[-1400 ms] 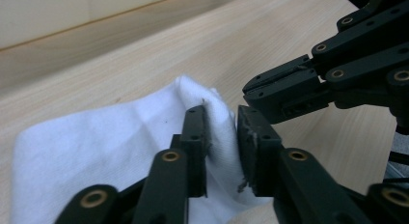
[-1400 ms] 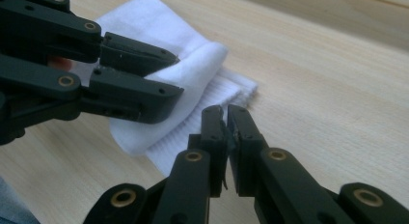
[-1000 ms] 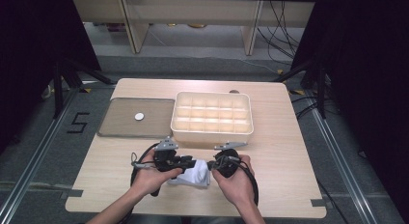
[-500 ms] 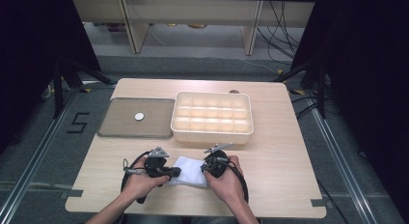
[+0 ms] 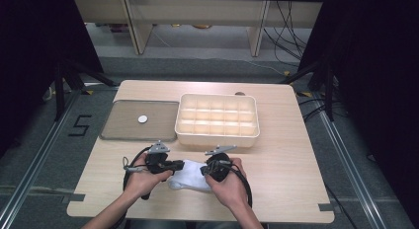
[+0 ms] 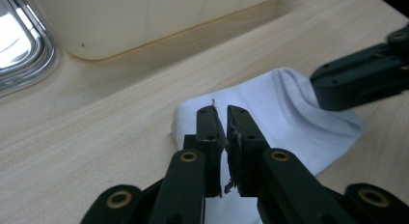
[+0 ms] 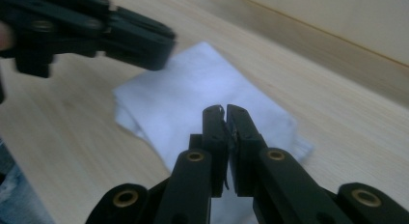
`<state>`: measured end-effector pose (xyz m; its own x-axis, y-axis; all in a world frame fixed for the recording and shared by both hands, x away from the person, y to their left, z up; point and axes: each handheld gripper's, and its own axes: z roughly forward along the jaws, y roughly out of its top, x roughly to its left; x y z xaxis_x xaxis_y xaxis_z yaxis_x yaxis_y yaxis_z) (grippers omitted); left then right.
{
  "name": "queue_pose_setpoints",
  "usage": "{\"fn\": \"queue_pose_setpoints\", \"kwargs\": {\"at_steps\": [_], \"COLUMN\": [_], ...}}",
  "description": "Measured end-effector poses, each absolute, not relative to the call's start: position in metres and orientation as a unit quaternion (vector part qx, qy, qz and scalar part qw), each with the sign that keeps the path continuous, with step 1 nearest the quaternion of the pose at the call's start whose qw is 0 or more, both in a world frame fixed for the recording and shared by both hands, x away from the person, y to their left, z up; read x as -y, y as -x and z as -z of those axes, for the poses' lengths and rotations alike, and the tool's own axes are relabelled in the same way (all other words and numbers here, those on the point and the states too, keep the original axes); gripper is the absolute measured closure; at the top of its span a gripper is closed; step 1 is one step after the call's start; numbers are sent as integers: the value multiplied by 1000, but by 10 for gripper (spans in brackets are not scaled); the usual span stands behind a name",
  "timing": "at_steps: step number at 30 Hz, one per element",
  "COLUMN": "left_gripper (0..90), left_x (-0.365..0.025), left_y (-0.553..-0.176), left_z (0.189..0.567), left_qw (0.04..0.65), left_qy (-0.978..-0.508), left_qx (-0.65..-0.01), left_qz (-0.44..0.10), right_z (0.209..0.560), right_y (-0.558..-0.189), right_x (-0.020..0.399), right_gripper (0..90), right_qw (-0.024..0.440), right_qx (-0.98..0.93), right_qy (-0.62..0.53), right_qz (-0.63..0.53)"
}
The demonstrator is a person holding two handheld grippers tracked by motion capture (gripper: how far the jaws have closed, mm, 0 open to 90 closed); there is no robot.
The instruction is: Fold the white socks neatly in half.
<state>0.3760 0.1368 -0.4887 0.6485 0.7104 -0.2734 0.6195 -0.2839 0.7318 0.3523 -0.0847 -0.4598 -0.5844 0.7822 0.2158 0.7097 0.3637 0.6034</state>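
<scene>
The white cloth (image 5: 190,174) lies partly hidden under both hands; its folds perhaps unreadable.

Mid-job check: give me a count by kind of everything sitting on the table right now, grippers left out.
White cloth: 1
Cream compartment box: 1
Grey metal tray: 1
Small white disc lying in the tray: 1
Total: 4

Tray (image 5: 123,133) left of box (image 5: 217,135); cloth (image 5: 190,174) before box.
</scene>
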Motion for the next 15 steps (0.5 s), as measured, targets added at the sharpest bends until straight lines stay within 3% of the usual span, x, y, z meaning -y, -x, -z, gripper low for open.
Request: {"fn": "queue_pose_setpoints", "kwargs": {"at_steps": [6,13,15], "left_gripper": [854,854,818], "left_x": [-136,-138,-138], "left_y": [-384,-384,-382], "left_z": [503,506,502], "left_qw": [394,394,402], "left_qy": [-818,-817,-813], "left_qx": [-417,-419,-419], "left_qz": [-42,-44,-47], "right_z": [476,487,487], "right_y": [-359,-358,-358], "right_x": [68,69,69], "right_gripper": [886,893,888], "right_qw": [46,31,29], "right_qx": [-846,-841,-843], "right_qy": [-432,-460,-455], "right_qz": [-310,-282,-286]}}
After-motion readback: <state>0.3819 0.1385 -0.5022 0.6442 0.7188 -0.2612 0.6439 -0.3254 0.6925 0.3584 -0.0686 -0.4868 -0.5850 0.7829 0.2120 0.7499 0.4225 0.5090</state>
